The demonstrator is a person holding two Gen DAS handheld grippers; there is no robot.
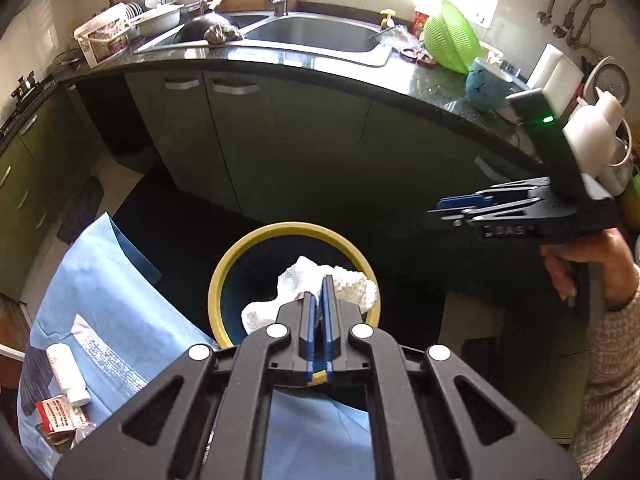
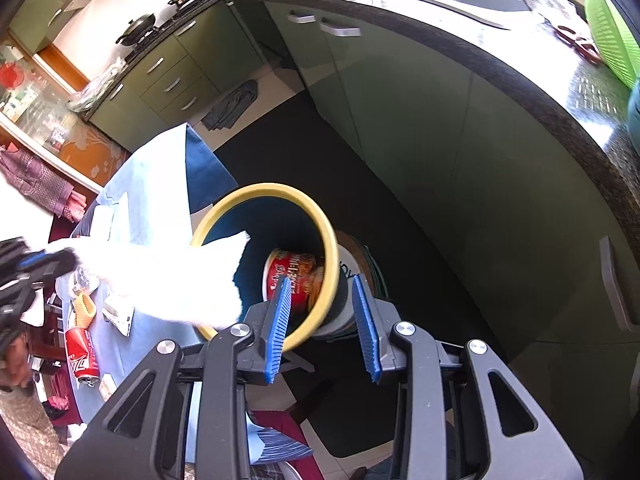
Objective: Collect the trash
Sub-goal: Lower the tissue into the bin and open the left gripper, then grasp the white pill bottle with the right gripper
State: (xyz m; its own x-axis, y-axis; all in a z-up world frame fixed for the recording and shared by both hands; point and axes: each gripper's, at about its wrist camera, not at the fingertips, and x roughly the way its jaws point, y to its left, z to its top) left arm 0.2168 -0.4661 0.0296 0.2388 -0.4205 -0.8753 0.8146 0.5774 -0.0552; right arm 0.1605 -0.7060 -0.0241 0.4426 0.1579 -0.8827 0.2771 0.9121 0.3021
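My left gripper (image 1: 318, 292) is shut on a crumpled white paper towel (image 1: 344, 284) and holds it over the mouth of a dark bin with a yellow rim (image 1: 224, 268). In the right wrist view the towel (image 2: 168, 280) hangs bright white across the bin's rim (image 2: 328, 256), with the left gripper (image 2: 60, 260) at the far left. A red and white cup (image 2: 296, 276) lies inside the bin. My right gripper (image 2: 322, 284) is open and empty, just above the bin's near edge; it also shows at the right of the left wrist view (image 1: 448, 208).
A table with a light blue cloth (image 1: 120, 288) stands left of the bin, with a white bottle (image 1: 66, 372), a red carton (image 1: 60, 414) and a red soda can (image 2: 82, 354) on it. A dark counter with a sink (image 1: 312, 32) and green cabinets (image 2: 400, 100) curve behind.
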